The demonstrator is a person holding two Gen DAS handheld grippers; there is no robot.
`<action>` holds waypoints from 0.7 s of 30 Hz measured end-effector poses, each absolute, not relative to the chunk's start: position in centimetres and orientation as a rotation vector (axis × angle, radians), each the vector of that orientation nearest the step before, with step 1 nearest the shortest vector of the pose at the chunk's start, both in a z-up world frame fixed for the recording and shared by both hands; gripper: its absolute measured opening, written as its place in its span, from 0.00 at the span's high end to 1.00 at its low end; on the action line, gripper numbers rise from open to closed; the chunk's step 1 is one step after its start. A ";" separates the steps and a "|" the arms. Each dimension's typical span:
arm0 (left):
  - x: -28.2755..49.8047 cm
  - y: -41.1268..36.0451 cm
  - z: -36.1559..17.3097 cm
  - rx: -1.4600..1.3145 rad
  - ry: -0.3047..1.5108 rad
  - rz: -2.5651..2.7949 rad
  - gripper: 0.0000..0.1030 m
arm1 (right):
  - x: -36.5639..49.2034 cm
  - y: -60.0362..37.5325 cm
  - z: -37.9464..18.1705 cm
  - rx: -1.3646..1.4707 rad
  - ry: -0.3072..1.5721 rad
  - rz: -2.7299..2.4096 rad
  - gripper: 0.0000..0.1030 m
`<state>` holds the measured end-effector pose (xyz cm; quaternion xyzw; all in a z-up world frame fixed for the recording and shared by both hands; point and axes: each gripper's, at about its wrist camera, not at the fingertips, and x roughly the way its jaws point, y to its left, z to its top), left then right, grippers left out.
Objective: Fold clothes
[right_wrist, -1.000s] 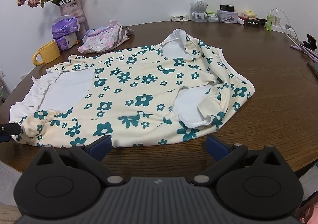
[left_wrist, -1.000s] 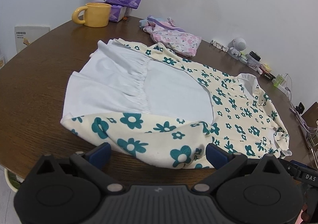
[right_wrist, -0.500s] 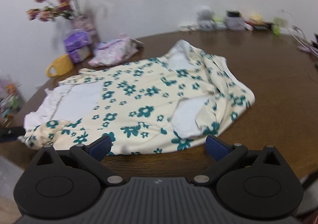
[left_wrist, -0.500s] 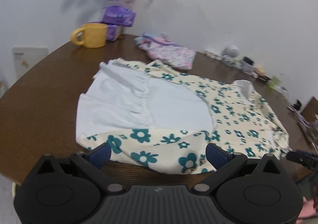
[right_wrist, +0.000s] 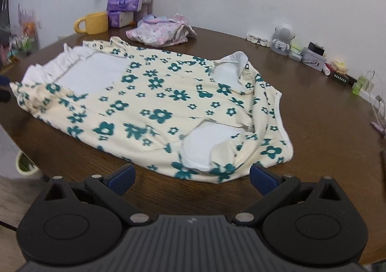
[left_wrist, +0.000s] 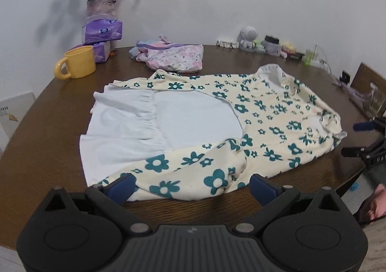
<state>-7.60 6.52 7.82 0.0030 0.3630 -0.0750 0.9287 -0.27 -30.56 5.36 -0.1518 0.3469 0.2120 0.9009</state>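
A cream cotton dress printed with teal flowers (left_wrist: 260, 132) lies spread on the round dark-brown wooden table (left_wrist: 48, 112), its long axis running from the white gathered hem at one end to the white collar (right_wrist: 237, 57) at the other. The left gripper (left_wrist: 190, 186) hangs just off the hem end, the near printed edge lying between its blue-padded fingers, which are spread wide and hold nothing. The right gripper (right_wrist: 191, 176) sits off the collar end, by a turned-back sleeve opening — its jaws likewise wide apart and empty. So each tool faces one end of the dress along the same near edge, with the cloth just ahead of both.

The dress is partly folded in on itself: its white lining shows in a broad patch towards the hem, and the fabric lies rumpled, not flat. A pink floral garment (left_wrist: 175, 58) sits bundled beyond the dress, well apart from either gripper.
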 end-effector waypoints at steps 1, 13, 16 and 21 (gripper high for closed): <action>-7.5 6.4 7.8 0.016 0.751 -0.156 0.02 | -0.1 -30.5 5.2 -0.324 0.724 0.438 0.01; -7.6 6.7 6.8 0.086 0.817 -0.112 0.16 | 1.1 -31.3 5.0 -0.456 0.743 0.504 0.14; -7.1 7.0 6.8 0.072 0.843 -0.137 0.20 | 1.5 -31.7 5.1 -0.517 0.737 0.521 0.20; -6.2 6.0 6.6 0.153 0.859 -0.177 0.21 | 2.1 -31.3 5.2 -0.618 0.745 0.605 0.35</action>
